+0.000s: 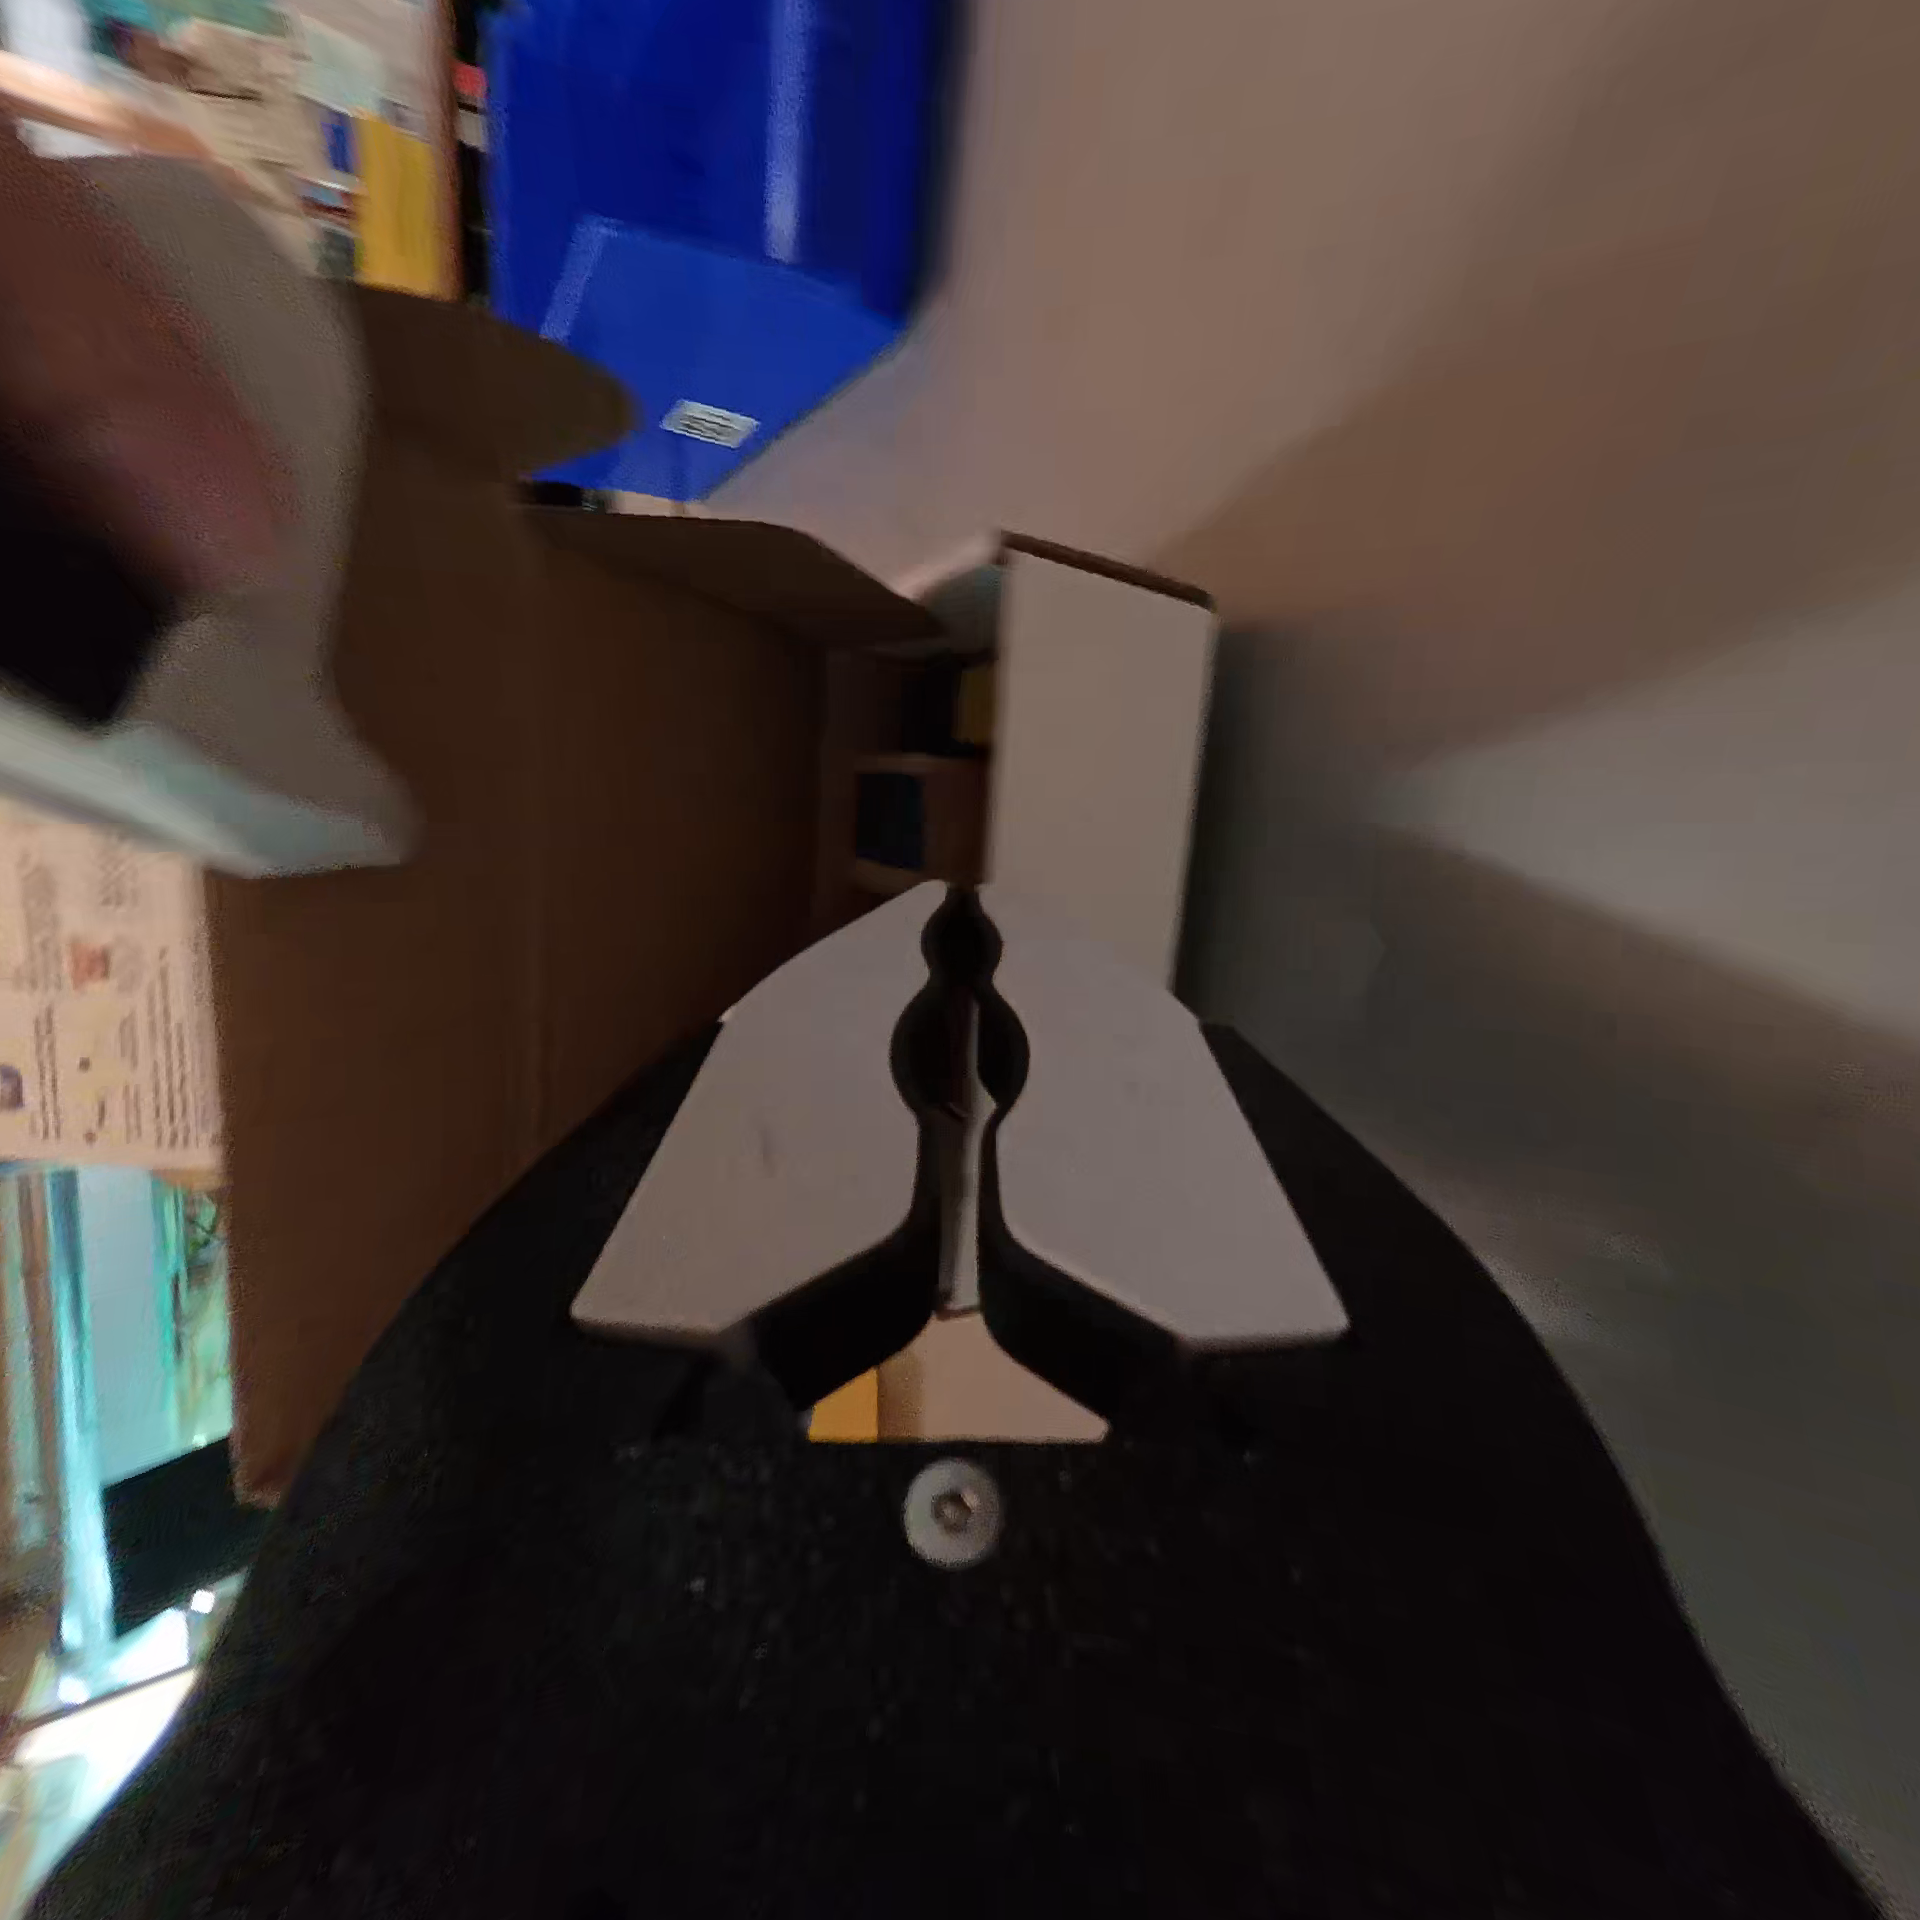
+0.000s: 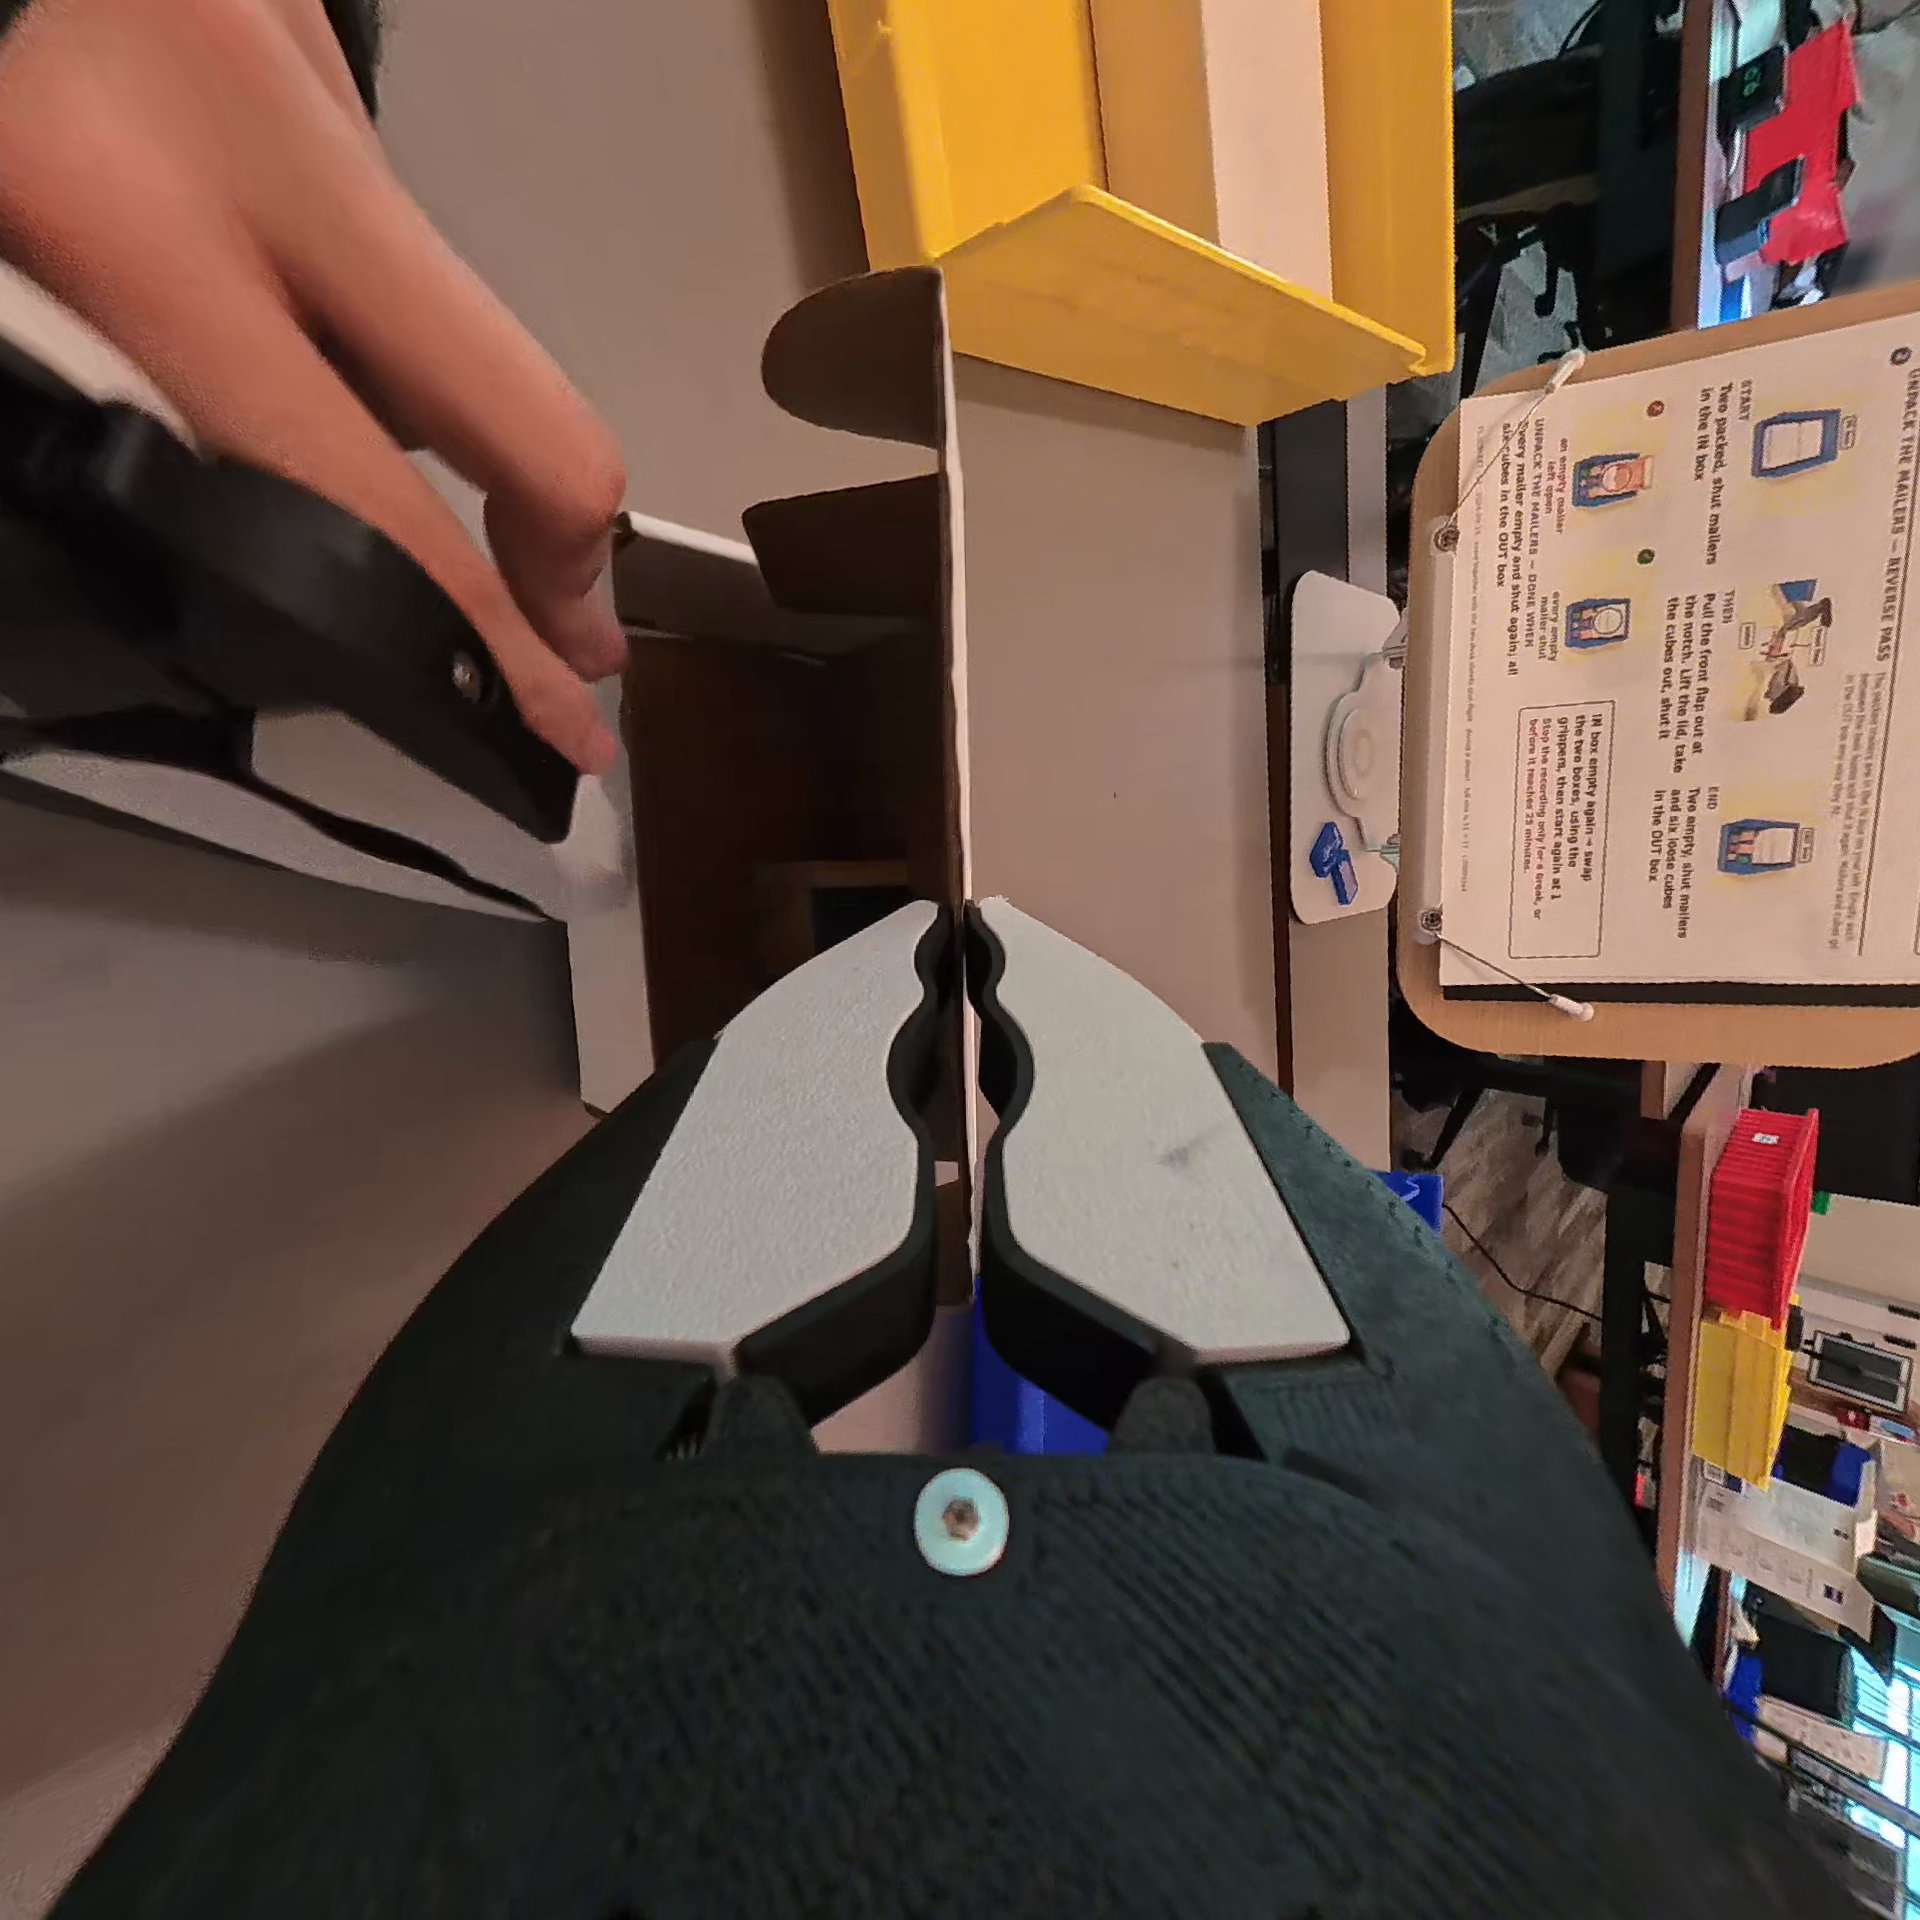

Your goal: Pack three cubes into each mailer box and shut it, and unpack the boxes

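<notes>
Nearest the lens in the right wrist view, the right gripper (image 2: pixel 961 914) has its grey fingers (image 2: pixel 790 1132) clenched on the thin cardboard edge of the mailer box's lid (image 2: pixel 951 623), white outside and brown inside, which runs straight up between the jaws. The mailer box (image 2: pixel 1101 727) lies open beside the yellow bin (image 2: pixel 1164 281), its dark interior showing to the left of the pinched panel. The left gripper (image 1: pixel 961 894) likewise sits pressed together on a cardboard edge, a sliver of panel visible in the slot between its pads (image 1: pixel 1122 1143). My reading is that the lid is being swung, either opened for unpacking or closed after packing; I cannot tell which. The next move calls for both hands turning the panel together about its fold without creasing it, then tucking or freeing the front flap. Only the left wrist view, though badly blurred, looks into the box, where dark blue (image 1: pixel 891 821) and yellow shapes, probably cubes, sit in the bottom; it also shows the blue bin (image 1: pixel 717 260) beyond. Only the right wrist view shows the person's hand (image 2: pixel 312 343) wrapped round the other tool, with fingertips close to the box's near wall, the rounded tuck flap (image 2: pixel 852 353) at the lid's far end, and a printed instruction sheet (image 2: pixel 1683 675) hanging at the table's edge.
</notes>
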Available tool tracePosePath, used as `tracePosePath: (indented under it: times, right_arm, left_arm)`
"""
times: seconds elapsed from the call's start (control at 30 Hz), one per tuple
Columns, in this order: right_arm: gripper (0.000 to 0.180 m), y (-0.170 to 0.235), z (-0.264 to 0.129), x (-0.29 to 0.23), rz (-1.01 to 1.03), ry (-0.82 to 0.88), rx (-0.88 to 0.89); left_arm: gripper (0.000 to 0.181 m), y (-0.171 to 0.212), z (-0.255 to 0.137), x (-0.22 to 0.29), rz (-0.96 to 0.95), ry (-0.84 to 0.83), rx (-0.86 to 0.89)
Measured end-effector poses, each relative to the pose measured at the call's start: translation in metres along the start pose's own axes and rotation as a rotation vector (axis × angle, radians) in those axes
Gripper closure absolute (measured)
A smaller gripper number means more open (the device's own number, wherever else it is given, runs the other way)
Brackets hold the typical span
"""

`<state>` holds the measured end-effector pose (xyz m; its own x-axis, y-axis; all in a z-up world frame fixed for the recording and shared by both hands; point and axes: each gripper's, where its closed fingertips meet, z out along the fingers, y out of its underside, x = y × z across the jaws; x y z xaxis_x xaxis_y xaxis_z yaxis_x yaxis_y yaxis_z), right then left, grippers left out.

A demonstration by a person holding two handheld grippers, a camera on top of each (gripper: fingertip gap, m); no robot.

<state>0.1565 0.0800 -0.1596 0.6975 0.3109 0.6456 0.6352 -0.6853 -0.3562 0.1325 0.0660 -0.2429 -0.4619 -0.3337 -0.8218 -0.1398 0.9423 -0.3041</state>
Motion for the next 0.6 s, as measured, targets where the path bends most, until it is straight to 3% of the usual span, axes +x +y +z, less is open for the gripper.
tracePosePath:
  times: [0.03, 0.13, 0.23, 0.43, 0.6]
  right_arm:
    - [0.177, -0.001, -0.001, 0.000, -0.004, -0.003, 0.005]
    - [0.178, -0.002, -0.003, -0.002, -0.029, -0.017, 0.000]
    - [0.178, 0.000, -0.002, 0.007, -0.044, 0.002, -0.016]
    - [0.176, 0.012, 0.018, 0.059, -0.045, 0.133, -0.044]
    - [0.154, 0.037, 0.064, 0.107, -0.094, 0.307, -0.138]
  left_arm:
    - [0.181, -0.001, -0.001, -0.010, -0.053, -0.048, 0.020]
    - [0.181, 0.018, 0.007, -0.023, -0.143, -0.128, -0.060]
    - [0.181, 0.032, 0.018, -0.007, -0.099, -0.075, -0.137]
    - [0.181, 0.030, 0.018, -0.002, -0.118, -0.037, -0.134]
    - [0.181, 0.030, 0.018, -0.002, -0.113, -0.033, -0.138]
